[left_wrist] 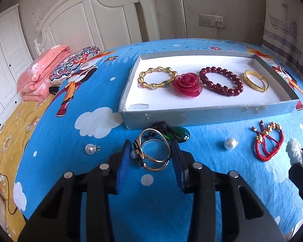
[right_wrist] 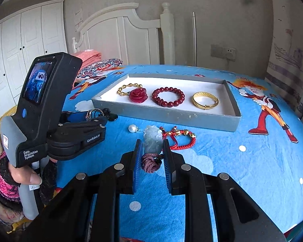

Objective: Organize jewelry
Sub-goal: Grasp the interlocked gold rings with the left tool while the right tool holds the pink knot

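Note:
A grey tray (left_wrist: 212, 114) (right_wrist: 165, 115) on the blue bedsheet holds a gold bamboo bracelet (left_wrist: 157, 78), a red rose (left_wrist: 186, 85), a dark red bead bracelet (left_wrist: 220, 80) and a gold bangle (left_wrist: 256, 80). My left gripper (left_wrist: 151, 151) is shut on a thin metal bangle (left_wrist: 155, 151), its pads touching both sides. My right gripper (right_wrist: 151, 151) is shut on a pale jade pendant (right_wrist: 152, 139) with a maroon cord (right_wrist: 150, 162). A red cord bracelet (left_wrist: 269, 141) (right_wrist: 179, 138), two pearls (left_wrist: 91, 148) (left_wrist: 230, 143) and a green pendant (left_wrist: 181, 134) lie on the sheet.
A folded pink blanket (left_wrist: 42, 72) and a patterned pillow (left_wrist: 74, 64) lie at the far left by the white headboard (left_wrist: 91, 20). The left gripper's body (right_wrist: 50, 111) fills the left of the right wrist view. A wall socket (left_wrist: 212, 21) is behind the bed.

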Tool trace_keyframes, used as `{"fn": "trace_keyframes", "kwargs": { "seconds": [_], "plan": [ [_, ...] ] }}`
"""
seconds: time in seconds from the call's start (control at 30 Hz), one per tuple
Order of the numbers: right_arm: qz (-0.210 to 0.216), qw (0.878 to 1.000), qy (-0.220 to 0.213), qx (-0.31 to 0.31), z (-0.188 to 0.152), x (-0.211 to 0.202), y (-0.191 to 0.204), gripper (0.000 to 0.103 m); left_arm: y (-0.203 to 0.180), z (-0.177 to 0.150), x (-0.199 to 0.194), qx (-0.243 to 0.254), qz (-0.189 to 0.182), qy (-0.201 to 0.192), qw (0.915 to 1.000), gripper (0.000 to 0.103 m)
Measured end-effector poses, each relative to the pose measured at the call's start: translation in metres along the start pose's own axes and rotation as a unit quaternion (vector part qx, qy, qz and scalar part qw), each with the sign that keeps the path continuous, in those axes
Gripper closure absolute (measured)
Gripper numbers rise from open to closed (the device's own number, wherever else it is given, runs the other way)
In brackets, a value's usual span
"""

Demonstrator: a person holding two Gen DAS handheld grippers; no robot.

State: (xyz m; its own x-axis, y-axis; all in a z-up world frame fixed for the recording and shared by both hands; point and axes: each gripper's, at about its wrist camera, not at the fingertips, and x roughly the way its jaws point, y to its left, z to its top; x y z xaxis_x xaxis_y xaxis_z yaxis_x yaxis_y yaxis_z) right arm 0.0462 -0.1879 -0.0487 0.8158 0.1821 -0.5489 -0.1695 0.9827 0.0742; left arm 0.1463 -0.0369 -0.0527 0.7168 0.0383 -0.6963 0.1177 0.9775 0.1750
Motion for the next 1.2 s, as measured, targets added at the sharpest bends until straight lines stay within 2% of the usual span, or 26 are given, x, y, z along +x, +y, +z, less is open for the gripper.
{"fn": "trace_keyframes", "kwargs": {
  "seconds": [0.33,0.63,1.2],
  "plan": [
    [-0.008,1.000,0.005,-0.004,-0.007,-0.001,0.002,0.083,0.004,-0.031,-0.033,-0.028,-0.051,-0.045,0.9973,0.065],
    [-0.021,1.000,0.002,0.004,-0.008,-0.003,-0.002,0.083,-0.010,-0.043,-0.065,-0.029,-0.058,-0.093,0.9936,0.065],
    [-0.030,0.999,0.005,0.016,-0.007,0.000,-0.007,0.083,-0.016,-0.049,-0.063,-0.025,-0.059,-0.088,0.9940,0.065]
  ]
}}
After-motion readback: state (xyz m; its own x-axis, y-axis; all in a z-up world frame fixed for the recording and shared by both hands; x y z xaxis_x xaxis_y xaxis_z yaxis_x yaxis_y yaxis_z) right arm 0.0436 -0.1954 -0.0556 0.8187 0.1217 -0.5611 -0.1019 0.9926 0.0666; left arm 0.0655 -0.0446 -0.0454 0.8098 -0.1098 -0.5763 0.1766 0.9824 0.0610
